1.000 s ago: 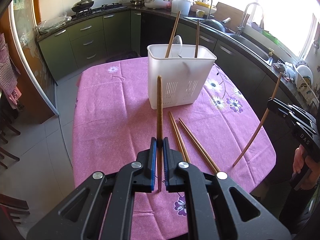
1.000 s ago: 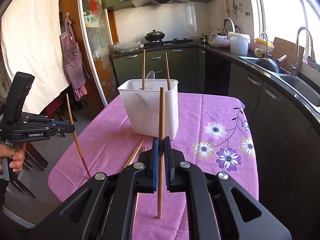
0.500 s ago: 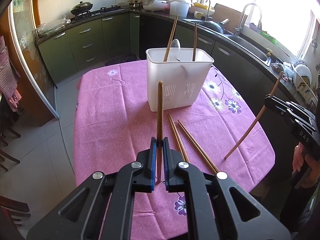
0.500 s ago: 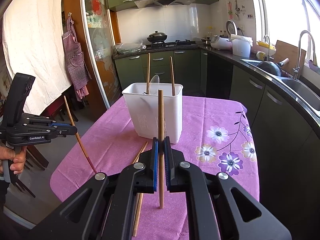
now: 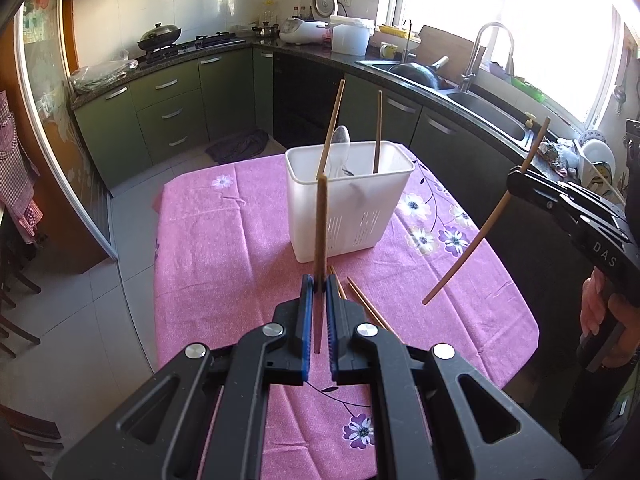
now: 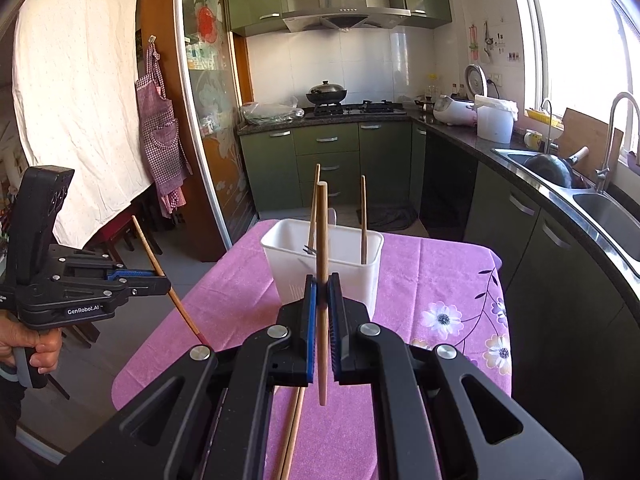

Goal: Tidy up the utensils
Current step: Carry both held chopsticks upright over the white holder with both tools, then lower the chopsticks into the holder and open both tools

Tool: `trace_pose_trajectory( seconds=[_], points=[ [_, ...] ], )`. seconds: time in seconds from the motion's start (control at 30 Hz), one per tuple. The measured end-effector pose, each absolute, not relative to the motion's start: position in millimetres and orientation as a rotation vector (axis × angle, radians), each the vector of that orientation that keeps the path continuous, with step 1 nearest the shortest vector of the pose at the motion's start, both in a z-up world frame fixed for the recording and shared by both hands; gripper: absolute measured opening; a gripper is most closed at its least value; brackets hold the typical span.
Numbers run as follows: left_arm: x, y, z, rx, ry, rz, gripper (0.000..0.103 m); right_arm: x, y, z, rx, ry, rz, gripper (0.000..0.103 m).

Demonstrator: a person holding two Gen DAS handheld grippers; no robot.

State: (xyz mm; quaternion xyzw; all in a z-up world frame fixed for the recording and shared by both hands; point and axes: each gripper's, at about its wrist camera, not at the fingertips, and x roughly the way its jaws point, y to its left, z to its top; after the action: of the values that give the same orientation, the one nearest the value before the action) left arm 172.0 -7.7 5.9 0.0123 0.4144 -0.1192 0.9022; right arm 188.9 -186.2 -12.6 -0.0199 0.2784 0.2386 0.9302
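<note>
A white plastic utensil holder stands on the pink tablecloth; it also shows in the right wrist view. It holds two upright chopsticks and a spoon. My left gripper is shut on a brown chopstick, held upright in front of the holder. My right gripper is shut on a lighter chopstick, also upright. Each gripper shows in the other's view, the right one and the left one. Loose chopsticks lie on the cloth below the grippers.
The table has a pink flowered cloth and drops off to tiled floor on the left. Dark green cabinets, a stove with a wok and a sink line the back and right. Chairs stand at the far left.
Both grippers have risen with their chopsticks, and the views tilt up. The chopstick tips no longer rest near the cloth. The holder has not moved.
</note>
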Motion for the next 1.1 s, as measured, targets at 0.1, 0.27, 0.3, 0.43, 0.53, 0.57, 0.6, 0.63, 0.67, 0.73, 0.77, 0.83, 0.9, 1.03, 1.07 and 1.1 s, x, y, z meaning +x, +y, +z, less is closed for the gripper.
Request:
trace_pose_trajectory(
  seconds=[0.1,0.27,0.3,0.43,0.53,0.57,0.6,0.63,0.67,0.73,0.77,0.83,0.9,1.03,1.07,1.1],
  points=[
    [177,-10,23,0.031,0.831,-0.250,0.007,196,-182,6,-0.036,0.550,0.499,0.007],
    [187,-16,52,0.043,0.785,-0.258,0.007,209,-177,37,-0.027,0.514,0.508,0.007],
    [190,-17,59,0.044,0.776,-0.261,0.007,212,-177,44,-0.025,0.507,0.508,0.007],
    [202,-23,86,0.053,0.725,-0.262,0.007,226,-175,65,-0.013,0.484,0.507,0.007],
    [213,-28,108,0.055,0.678,-0.261,0.007,239,-175,79,-0.003,0.465,0.501,0.007],
    [217,-30,114,0.056,0.662,-0.259,0.007,243,-175,83,0.003,0.458,0.499,0.007],
    [221,-31,121,0.057,0.648,-0.256,0.007,248,-175,87,0.009,0.451,0.496,0.007],
    [227,-33,127,0.058,0.634,-0.254,0.007,254,-176,92,0.016,0.443,0.493,0.007],
    [232,-34,131,0.057,0.622,-0.252,0.007,260,-176,97,0.022,0.434,0.488,0.007],
    [243,-37,137,0.057,0.603,-0.241,0.007,272,-178,102,0.032,0.419,0.476,0.007],
    [249,-39,137,0.056,0.598,-0.237,0.007,279,-178,103,0.036,0.415,0.471,0.007],
    [261,-42,134,0.056,0.601,-0.226,0.007,292,-179,101,0.034,0.415,0.453,0.007],
    [275,-44,123,0.045,0.621,-0.226,0.007,305,-178,93,0.036,0.430,0.448,0.007],
    [297,-44,94,0.028,0.665,-0.219,0.007,323,-174,66,0.034,0.477,0.443,0.007],
    [302,-44,85,0.029,0.676,-0.215,0.007,326,-173,58,0.030,0.491,0.442,0.007],
    [305,-44,77,0.030,0.692,-0.214,0.007,329,-172,51,0.030,0.506,0.443,0.007]
  ],
)
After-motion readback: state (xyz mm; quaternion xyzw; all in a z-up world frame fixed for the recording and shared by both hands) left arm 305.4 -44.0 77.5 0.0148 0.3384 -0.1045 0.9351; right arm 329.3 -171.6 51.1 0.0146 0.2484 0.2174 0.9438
